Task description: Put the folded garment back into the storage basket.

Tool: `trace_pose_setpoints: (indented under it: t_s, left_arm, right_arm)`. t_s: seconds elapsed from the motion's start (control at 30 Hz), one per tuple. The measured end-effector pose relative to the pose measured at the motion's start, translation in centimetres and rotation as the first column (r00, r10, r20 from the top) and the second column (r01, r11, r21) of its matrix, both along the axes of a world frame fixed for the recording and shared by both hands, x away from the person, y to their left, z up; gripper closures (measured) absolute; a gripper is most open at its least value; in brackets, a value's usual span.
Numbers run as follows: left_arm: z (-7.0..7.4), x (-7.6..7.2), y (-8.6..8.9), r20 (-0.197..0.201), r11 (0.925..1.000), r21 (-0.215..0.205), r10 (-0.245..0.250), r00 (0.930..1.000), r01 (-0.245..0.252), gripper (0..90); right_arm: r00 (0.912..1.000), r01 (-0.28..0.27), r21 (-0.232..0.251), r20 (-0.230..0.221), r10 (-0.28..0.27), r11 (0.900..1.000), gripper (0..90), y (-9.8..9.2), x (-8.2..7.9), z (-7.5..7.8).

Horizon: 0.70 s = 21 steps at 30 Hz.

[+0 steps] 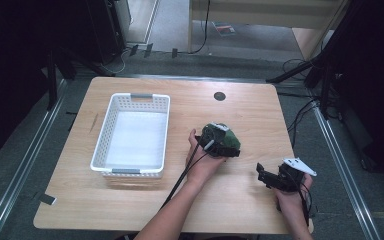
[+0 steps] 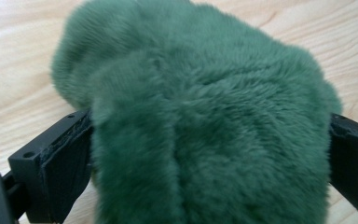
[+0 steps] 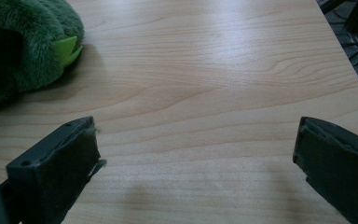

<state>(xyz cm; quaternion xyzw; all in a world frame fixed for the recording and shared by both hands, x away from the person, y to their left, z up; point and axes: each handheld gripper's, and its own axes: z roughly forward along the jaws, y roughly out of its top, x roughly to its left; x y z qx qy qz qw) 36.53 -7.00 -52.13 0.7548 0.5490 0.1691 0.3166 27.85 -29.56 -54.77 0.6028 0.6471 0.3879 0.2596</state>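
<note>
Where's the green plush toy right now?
In the high view the green plush toy lies on the table right of centre, between the left gripper's jaws, right of the white basket.

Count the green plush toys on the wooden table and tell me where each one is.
1. The fuzzy green plush toy lies right of the white plastic basket, clasped between the left gripper's jaws. The basket looks empty.

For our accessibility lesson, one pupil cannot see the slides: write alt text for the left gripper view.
A fluffy green plush toy sits between the two black jaws of the left gripper, its fur pressing against both jaws, one at each lower side of the picture. Behind and beneath the toy lies a light wooden table with visible grain.
</note>
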Motion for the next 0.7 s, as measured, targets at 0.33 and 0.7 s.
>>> trace_pose_setpoints:
  t_s: [0.33,0.7]
  left_arm:
    - [-0.8,0.3,-0.3,0.001,0.9997,0.020,0.012,0.9999,-0.012,0.0]
    - [-1.5,0.3,-0.3,-0.027,0.9972,0.074,-0.012,0.9995,0.014,8.3]
  right_arm:
    - [1.0000,0.000,0.000,-0.002,0.000,1.000,0.4,0.0,0.0,0.0]
    - [1.0000,-0.002,0.000,-0.002,0.002,1.000,0.4,0.0,0.0,0.0]
